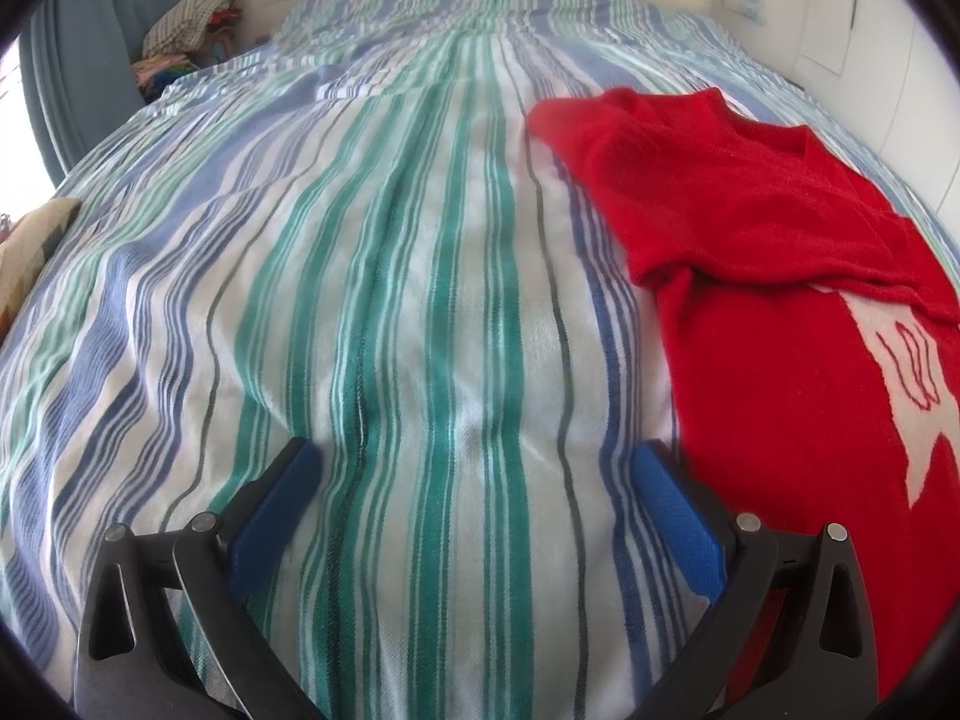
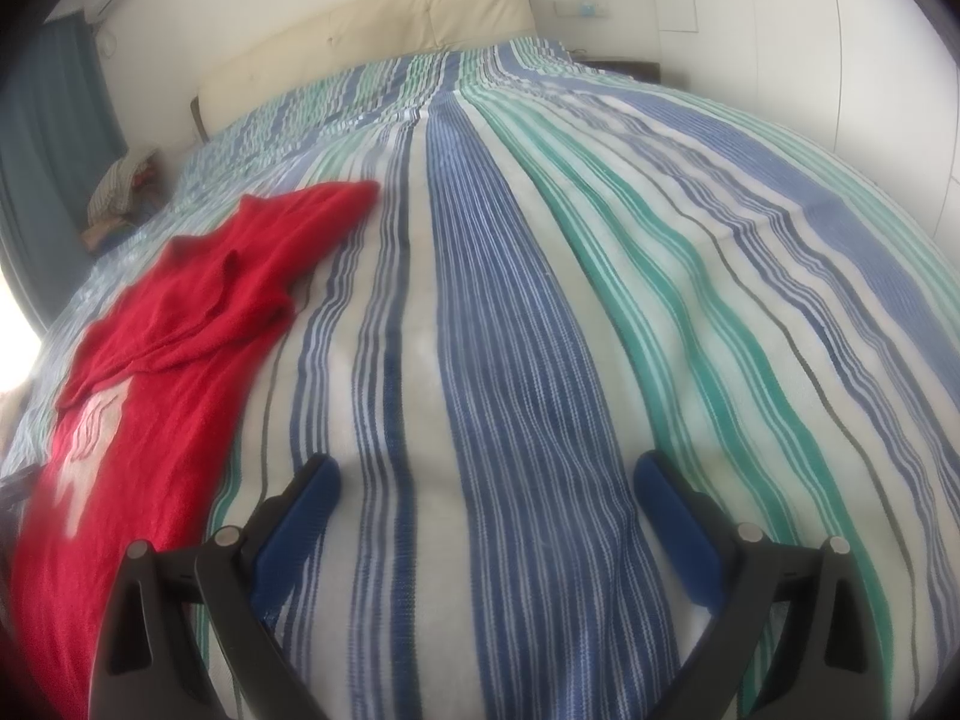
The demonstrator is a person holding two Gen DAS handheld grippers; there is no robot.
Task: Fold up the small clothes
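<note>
Bed cover (image 1: 420,300): big, with blue, green and white stripes. It fills most of both views.
Headboard (image 2: 372,30): cream and soft, at 12 o'clock, at the far end of the bed.
Red top (image 1: 750,276): lies on the bed cover, at 3 o'clock in the left view and at 9 o'clock in the right view (image 2: 168,348). One sleeve is folded over its front. It has a white star shape on it.
Pile of clothes (image 1: 186,36): at 11 o'clock, beside the bed, near the blue curtain (image 1: 90,60).
Left gripper (image 1: 474,468): spread wide, holds nothing. Its right finger is just beside the red top.
Right gripper (image 2: 486,480): spread wide, holds nothing, over the bare stripes.
</note>
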